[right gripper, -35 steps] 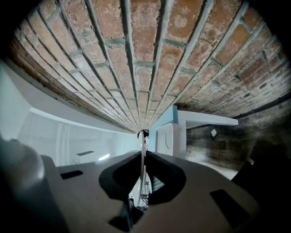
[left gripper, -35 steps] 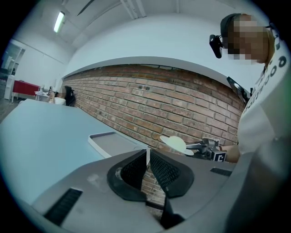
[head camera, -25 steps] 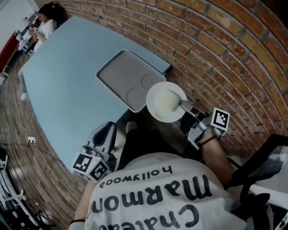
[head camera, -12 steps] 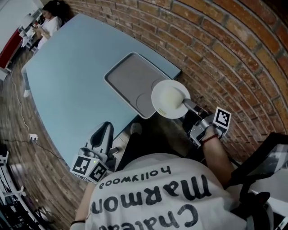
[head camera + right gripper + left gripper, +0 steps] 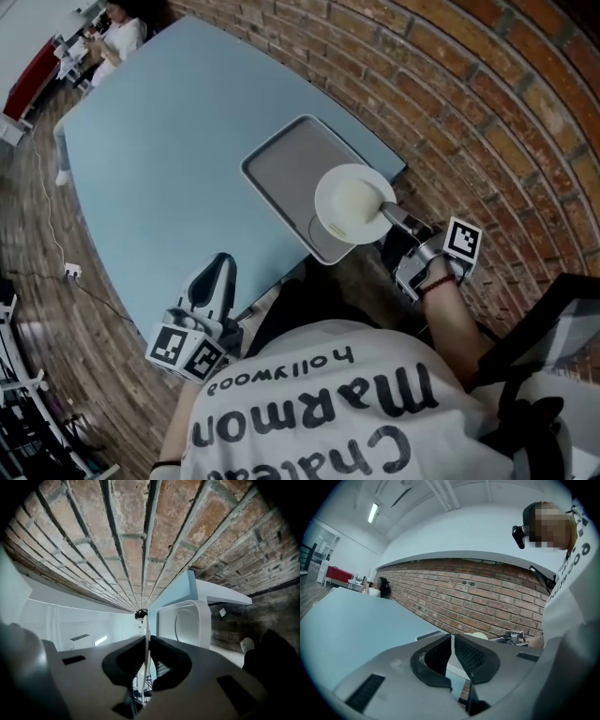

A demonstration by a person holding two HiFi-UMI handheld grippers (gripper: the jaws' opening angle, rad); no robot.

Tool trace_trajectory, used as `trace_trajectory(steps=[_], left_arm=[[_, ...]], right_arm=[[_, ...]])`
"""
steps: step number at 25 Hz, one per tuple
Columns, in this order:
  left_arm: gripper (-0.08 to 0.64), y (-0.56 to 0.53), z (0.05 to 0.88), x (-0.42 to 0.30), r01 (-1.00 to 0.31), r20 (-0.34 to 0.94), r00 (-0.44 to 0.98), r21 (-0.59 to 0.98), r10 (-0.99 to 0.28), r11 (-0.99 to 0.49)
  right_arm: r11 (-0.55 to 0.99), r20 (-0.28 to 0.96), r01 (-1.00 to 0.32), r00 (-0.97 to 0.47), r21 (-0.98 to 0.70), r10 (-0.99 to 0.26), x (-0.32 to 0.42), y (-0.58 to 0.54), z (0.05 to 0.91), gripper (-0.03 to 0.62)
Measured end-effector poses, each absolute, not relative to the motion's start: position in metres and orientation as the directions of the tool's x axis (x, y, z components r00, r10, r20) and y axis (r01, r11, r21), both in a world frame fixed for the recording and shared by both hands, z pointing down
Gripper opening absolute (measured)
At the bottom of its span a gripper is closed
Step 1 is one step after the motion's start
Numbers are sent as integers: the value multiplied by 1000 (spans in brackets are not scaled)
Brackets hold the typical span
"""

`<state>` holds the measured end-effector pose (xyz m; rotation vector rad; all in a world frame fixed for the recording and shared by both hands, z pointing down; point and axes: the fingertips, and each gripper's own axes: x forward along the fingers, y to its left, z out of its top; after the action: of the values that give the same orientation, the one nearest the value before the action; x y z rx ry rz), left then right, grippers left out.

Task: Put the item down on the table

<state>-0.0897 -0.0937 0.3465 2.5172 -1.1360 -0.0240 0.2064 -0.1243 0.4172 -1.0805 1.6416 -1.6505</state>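
Observation:
A round white plate [image 5: 352, 202] hangs over the near right corner of a grey tray [image 5: 292, 167] on the light blue table [image 5: 159, 150]. My right gripper [image 5: 394, 217] is shut on the plate's rim. In the right gripper view the plate [image 5: 146, 634] shows edge-on between the jaws, with the tray [image 5: 185, 620] beyond it. My left gripper [image 5: 221, 281] hovers over the table's near edge with its jaws nearly together and nothing between them; the left gripper [image 5: 453, 652] view shows the same.
A brick wall [image 5: 487, 112] runs along the table's right side. A person [image 5: 122, 28] sits at the far end of the table. A cable and socket [image 5: 67, 272] lie on the wooden floor to the left. A black chair [image 5: 553, 328] stands at my right.
The right gripper has carried the plate further over the tray's near right corner. The view has shifted, so the table and tray sit more to the right. The left gripper has barely moved.

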Motion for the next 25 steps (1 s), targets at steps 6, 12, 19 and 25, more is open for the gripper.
trace_trajectory(steps=[6,12,19,25], left_arm=[[26,-124,369,-109,-756,174,630,360,-757,-547],[26,-118,369,-123,-780,196,598,364,-777,-508],[26,-142,382,-137,-799,220,571,369,-791,-474],[26,-155,384,-142,-808,221,558,365,-800,-462]], right_arm=[[-109,178,-156,-545,-982,-819,188,-180,436,23],[-110,207,-203,-554,-973,-806,177,-198,433,23],[-125,233,-222,-569,-967,-789,159,-238,447,23],[-128,277,-286,-574,-950,-771,147,-257,457,23]])
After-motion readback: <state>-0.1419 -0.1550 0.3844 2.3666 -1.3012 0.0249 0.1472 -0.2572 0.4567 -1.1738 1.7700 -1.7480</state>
